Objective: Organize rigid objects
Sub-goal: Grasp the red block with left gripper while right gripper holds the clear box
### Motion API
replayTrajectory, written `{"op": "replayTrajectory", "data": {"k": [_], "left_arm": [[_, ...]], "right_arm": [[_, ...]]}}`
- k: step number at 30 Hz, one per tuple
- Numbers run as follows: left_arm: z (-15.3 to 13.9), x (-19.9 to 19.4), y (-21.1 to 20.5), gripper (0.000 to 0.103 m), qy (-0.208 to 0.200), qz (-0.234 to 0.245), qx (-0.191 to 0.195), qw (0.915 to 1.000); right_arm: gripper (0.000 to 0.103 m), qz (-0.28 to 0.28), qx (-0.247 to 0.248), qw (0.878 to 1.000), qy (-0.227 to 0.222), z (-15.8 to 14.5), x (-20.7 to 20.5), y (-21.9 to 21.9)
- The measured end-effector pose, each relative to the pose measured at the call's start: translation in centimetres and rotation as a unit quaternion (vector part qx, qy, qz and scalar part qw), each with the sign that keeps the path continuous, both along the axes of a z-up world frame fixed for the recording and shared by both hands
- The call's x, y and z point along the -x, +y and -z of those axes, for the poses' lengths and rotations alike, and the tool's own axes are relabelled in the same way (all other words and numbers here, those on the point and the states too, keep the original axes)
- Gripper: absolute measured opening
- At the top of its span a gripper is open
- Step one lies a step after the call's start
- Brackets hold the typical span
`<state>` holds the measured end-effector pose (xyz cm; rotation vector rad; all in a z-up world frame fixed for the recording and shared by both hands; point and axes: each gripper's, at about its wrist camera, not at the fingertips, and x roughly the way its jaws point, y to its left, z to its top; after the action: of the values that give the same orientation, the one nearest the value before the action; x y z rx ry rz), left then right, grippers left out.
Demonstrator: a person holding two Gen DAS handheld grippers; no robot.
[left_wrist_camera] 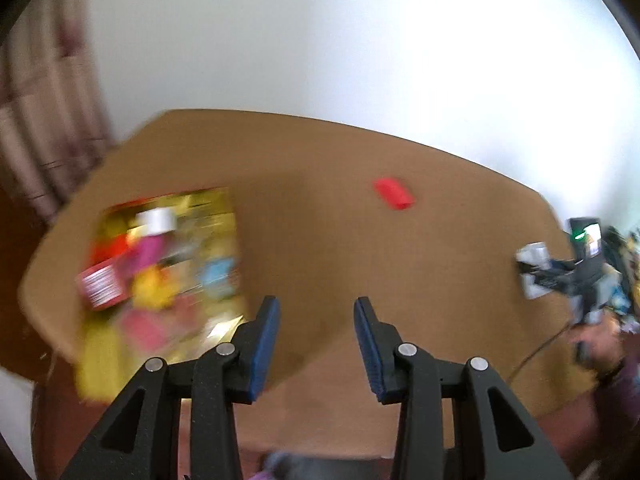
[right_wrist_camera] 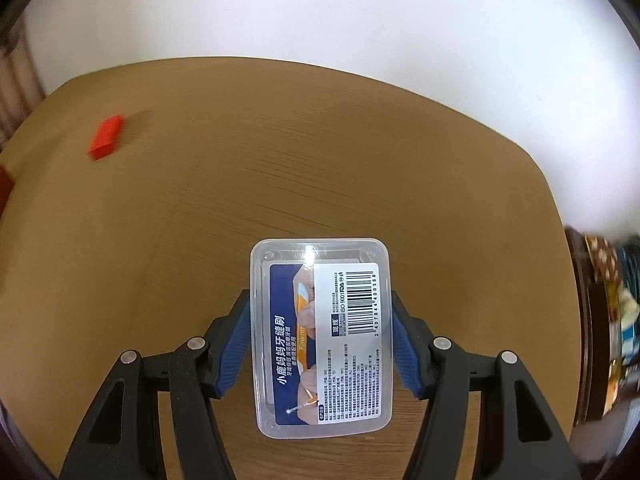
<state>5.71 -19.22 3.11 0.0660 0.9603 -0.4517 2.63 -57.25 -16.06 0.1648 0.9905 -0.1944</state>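
The right gripper (right_wrist_camera: 320, 336) pinches a clear plastic box (right_wrist_camera: 321, 336) lengthwise along its fingers above the table (right_wrist_camera: 360, 168), while the empty, narrowly parted left gripper (left_wrist_camera: 316, 344) hangs nearer what looks like a yellow tray (left_wrist_camera: 160, 272).

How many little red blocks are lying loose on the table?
1: the red block lies alone on the far left of the table. Others may hide in the blurred yellow tray.

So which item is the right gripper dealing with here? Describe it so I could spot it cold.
On the round brown table, look at its near edge, between the blue pads of the right gripper. There sits a clear plastic box with a navy label and a white barcode sticker. The only other loose thing nearby is a small red block, far off to the left.
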Motion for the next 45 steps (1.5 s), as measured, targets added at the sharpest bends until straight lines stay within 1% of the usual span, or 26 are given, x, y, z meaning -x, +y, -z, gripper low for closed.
{"op": "replayTrajectory", "data": {"k": [1,2,3,5,6,7,8,10,13,14,16,19,20,23,25,27,29,33,34,35,36,37,38,41,42,45], "left_arm": [[0.1,-1.4,-2.2,0.039,0.018,0.016,0.009,0.9997],[0.4,-2.5,-3.9,0.039,0.029,0.019,0.010,0.9994],[0.7,-3.9,-6.1,0.039,0.038,0.025,0.006,0.9989],[1.3,-6.0,-9.0,0.039,0.052,0.034,-0.004,0.9981],[1.8,-7.5,-10.9,0.039,0.060,0.033,-0.013,0.9976],[2.0,-8.6,-12.4,0.039,0.066,0.035,-0.014,0.9971],[2.3,-9.3,-13.3,0.039,0.071,0.037,-0.014,0.9967],[3.3,-11.6,-15.7,0.039,0.078,0.026,-0.028,0.9962],[5.4,-14.9,-18.1,0.039,0.105,0.014,-0.048,0.9933],[6.1,-15.6,-18.6,0.039,0.115,0.010,-0.055,0.9918],[7.7,-17.5,-19.7,0.039,0.139,-0.001,-0.071,0.9878],[8.5,-18.9,-20.4,0.039,0.159,-0.010,-0.060,0.9854],[8.5,-19.2,-20.6,0.039,0.159,-0.012,-0.058,0.9855],[9.0,-20.1,-21.2,0.039,0.156,-0.020,-0.076,0.9846],[9.5,-20.6,-21.5,0.039,0.164,-0.021,-0.075,0.9834],[10.1,-20.6,-21.4,0.039,0.173,-0.024,-0.084,0.9810],[10.7,-21.1,-21.5,0.039,0.172,-0.029,-0.094,0.9802],[11.8,-21.5,-21.6,0.039,0.182,-0.032,-0.102,0.9776],[11.7,-21.4,-21.5,0.039,0.173,-0.034,-0.099,0.9794],[11.7,-21.3,-21.5,0.039,0.170,-0.035,-0.097,0.9801],[11.8,-21.2,-21.5,0.039,0.166,-0.034,-0.097,0.9807],[11.7,-21.1,-21.4,0.031,0.158,-0.038,-0.097,0.9820],[11.7,-20.7,-21.3,0.030,0.152,-0.039,-0.096,0.9829],[11.3,-18.4,-20.5,0.030,0.144,-0.039,-0.080,0.9856],[11.1,-17.8,-20.2,0.030,0.146,-0.040,-0.067,0.9861],[9.8,-15.5,-17.6,0.030,0.152,-0.039,-0.038,0.9869]], "right_arm": [[0.060,0.003,-0.009,1.000,-0.006,0.3,0.0,-0.2],[0.060,0.004,-0.014,1.000,-0.010,0.6,0.1,-0.5],[0.059,0.002,-0.018,1.000,-0.014,0.8,0.6,-1.1],[0.059,0.002,-0.029,0.999,-0.029,1.3,1.7,-2.2],[0.059,0.002,-0.035,0.999,-0.035,1.4,1.8,-2.4],[0.059,0.003,-0.039,0.998,-0.039,1.6,1.7,-2.0],[0.059,0.004,-0.044,0.998,-0.047,1.8,2.0,-2.3],[0.059,0.003,-0.047,0.997,-0.060,2.0,2.6,-2.6],[0.059,0.006,-0.040,0.996,-0.081,2.4,3.6,-2.4],[0.059,0.005,-0.039,0.996,-0.083,1.5,2.9,-2.4],[0.059,0.005,-0.049,0.995,-0.088,1.5,3.2,-2.9],[0.062,0.000,-0.062,0.994,-0.094,1.6,3.7,-3.0],[0.063,-0.002,-0.064,0.993,-0.096,1.6,4.0,-3.3],[0.063,-0.006,-0.072,0.992,-0.102,1.0,6.3,-5.2],[0.063,-0.007,-0.077,0.991,-0.105,0.9,6.7,-5.6],[0.063,-0.007,-0.079,0.991,-0.107,0.8,7.1,-5.9],[0.063,-0.009,-0.079,0.991,-0.108,1.0,6.1,-5.2],[0.063,-0.011,-0.081,0.991,-0.107,1.2,5.8,-4.9],[0.063,-0.011,-0.080,0.991,-0.106,1.2,5.7,-4.9],[0.063,-0.012,-0.080,0.991,-0.105,1.3,4.5,-4.3],[0.063,-0.013,-0.080,0.991,-0.103,1.3,4.3,-4.3],[0.063,-0.013,-0.079,0.992,-0.102,1.4,4.1,-4.2],[0.063,-0.013,-0.077,0.992,-0.101,1.3,4.0,-4.2],[0.063,-0.014,-0.074,0.992,-0.099,1.1,4.0,-4.4],[0.063,-0.014,-0.073,0.992,-0.098,1.1,4.0,-4.4],[0.064,-0.016,-0.069,0.993,-0.095,0.9,3.5,-4.4]]}}
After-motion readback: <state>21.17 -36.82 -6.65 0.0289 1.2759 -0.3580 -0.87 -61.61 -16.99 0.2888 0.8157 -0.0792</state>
